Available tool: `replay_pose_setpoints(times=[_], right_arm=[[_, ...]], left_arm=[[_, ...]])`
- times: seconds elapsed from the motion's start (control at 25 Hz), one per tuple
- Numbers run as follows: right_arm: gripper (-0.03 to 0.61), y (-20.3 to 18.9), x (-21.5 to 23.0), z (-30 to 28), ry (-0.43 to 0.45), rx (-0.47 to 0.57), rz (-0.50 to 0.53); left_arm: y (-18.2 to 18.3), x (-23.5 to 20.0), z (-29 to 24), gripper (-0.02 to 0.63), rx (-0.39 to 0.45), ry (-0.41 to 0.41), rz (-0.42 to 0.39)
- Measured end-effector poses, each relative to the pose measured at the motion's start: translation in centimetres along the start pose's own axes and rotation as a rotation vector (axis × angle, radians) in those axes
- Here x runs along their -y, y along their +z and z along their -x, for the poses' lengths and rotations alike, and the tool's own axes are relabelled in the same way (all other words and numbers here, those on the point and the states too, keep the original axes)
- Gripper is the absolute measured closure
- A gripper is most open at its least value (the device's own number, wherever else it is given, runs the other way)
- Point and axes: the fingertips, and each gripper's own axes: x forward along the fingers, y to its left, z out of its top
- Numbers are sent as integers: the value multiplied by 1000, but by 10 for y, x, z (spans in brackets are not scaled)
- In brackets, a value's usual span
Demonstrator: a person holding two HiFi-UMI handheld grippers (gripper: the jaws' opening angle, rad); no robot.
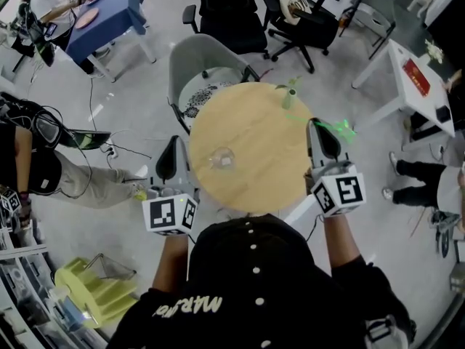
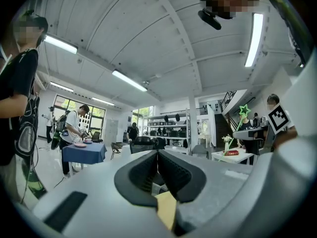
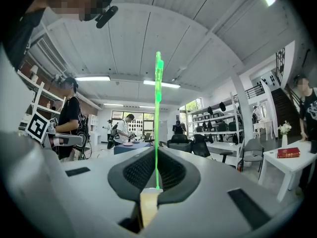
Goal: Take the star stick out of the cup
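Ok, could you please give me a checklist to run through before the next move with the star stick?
1. Star stick clamped in the right tongs: ok.
2. Star stick fully out of the cup: ok.
3. Cup on the table: ok; whether it stands upright: cannot tell.
4. Left tongs shut with nothing between them: ok.
5. Vase apart from the star stick: ok.

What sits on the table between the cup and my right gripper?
Nothing: the head view shows only bare wooden tabletop between the clear glass cup and the right gripper, which is shut on the green star stick.
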Motion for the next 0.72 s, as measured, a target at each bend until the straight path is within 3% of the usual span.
replay_pose_setpoints(times=[0.72], right_arm=[[561, -1, -11, -1, 4, 5, 6]], left_arm=[[0, -2, 8, 611, 8, 3, -4]])
